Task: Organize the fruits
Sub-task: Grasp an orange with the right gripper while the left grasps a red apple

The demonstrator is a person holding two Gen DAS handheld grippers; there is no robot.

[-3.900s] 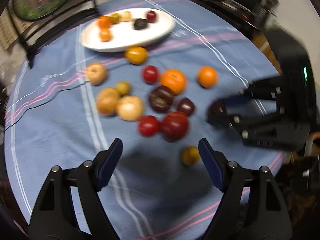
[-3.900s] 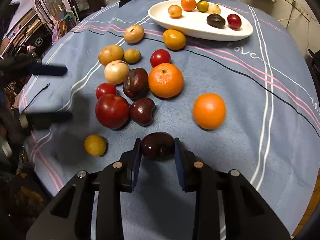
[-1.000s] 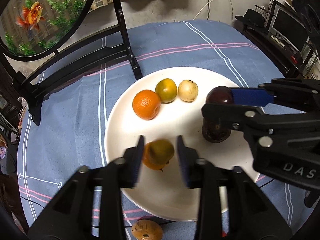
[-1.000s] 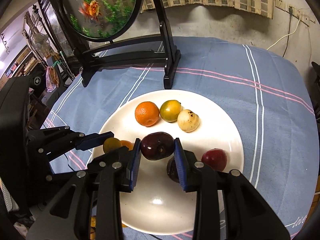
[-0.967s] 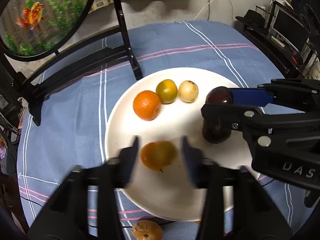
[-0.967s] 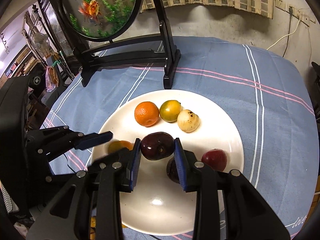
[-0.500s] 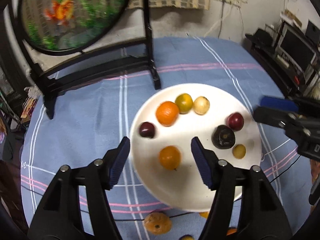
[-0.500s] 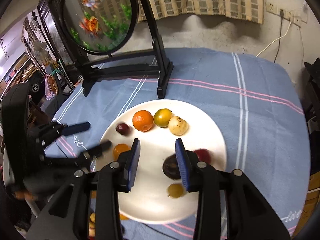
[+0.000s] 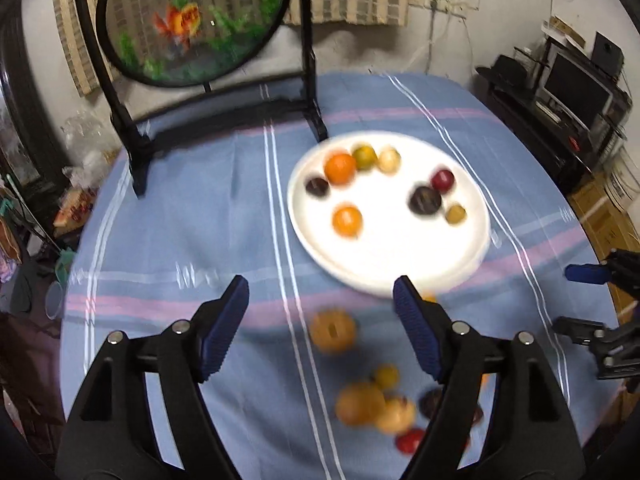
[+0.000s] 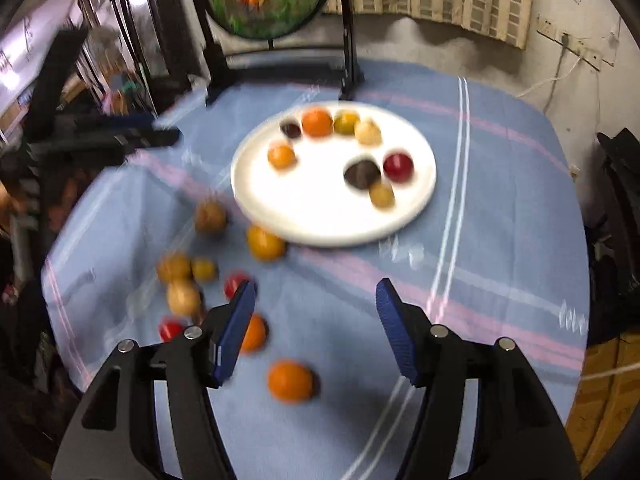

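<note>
We count eight fruits on the white plate (image 10: 416, 200), upper centre of frame; roughly nine loose fruits (image 10: 260, 244) lie on the worktop (image 10: 500, 240) lower left, so about half remains. Both the left hand-held gripper (image 9: 320, 324) and right hand-held gripper (image 10: 316, 322) are released and empty, the nearest orange (image 10: 290, 380) low between the right one's fingers.

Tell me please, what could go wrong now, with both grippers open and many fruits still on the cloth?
1. The loose fruits near the left hand-held gripper lie crowded; closing on the tan fruit may knock its neighbours, and round fruit could roll toward the table edge.
2. The yellow-orange fruit sits right by the rim of the white plate; a grasp there could bump the plate.
3. The orange lies closest to the right hand-held gripper, but both views are blurred, so aiming now may miss.
</note>
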